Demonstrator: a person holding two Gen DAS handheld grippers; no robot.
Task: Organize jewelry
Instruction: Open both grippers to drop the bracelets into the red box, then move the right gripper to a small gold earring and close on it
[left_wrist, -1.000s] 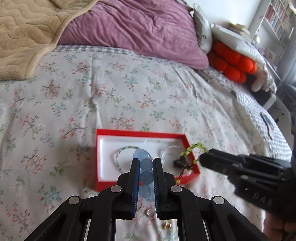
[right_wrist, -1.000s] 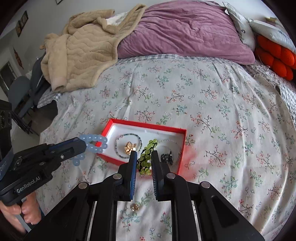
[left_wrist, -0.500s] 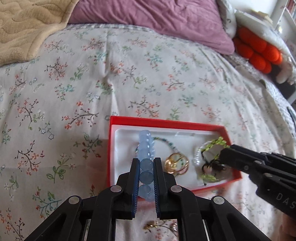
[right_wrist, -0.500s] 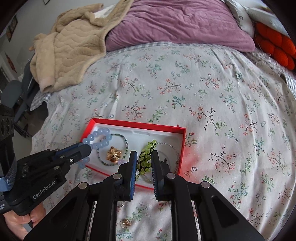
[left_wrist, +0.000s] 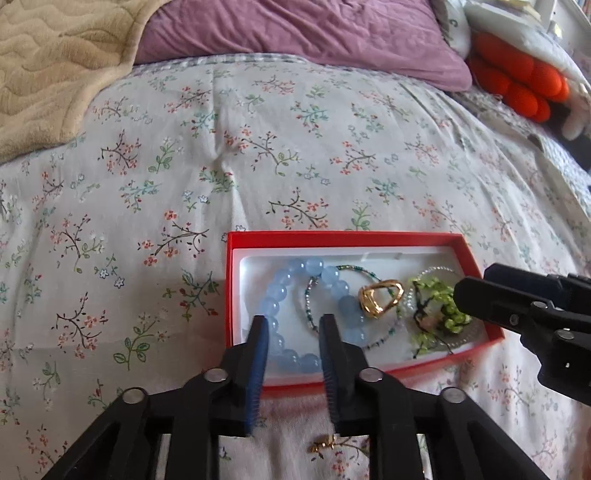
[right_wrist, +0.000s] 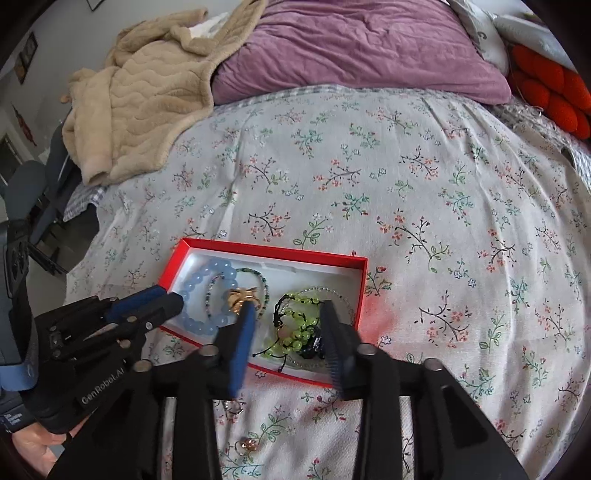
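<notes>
Red box (left_wrist: 334, 237) on floral bedspread (left_wrist: 258, 147): blue bead bracelet (left_wrist: 275, 295), gold ring (left_wrist: 380, 297), green bracelet (right_wrist: 295, 332) inside. Left gripper (left_wrist: 293, 326), right gripper (right_wrist: 288, 317): jaws opening, pads touching nothing.

Box (left_wrist: 343, 239): on the bedspread (left_wrist: 295, 147), toward its near edge.
In the box, left to right in the left wrist view: bead bracelet (left_wrist: 280, 291), thin bracelet (left_wrist: 354, 271) overlapping it, ring (left_wrist: 380, 299), knotted bracelet (left_wrist: 439, 310) at the right end.
Before the box, on the bedspread: small trinket (left_wrist: 325, 441).
Behind, across the bed: blanket (right_wrist: 147, 96) left, pillow (right_wrist: 354, 48) centre, cushion (right_wrist: 554, 92) right.
</notes>
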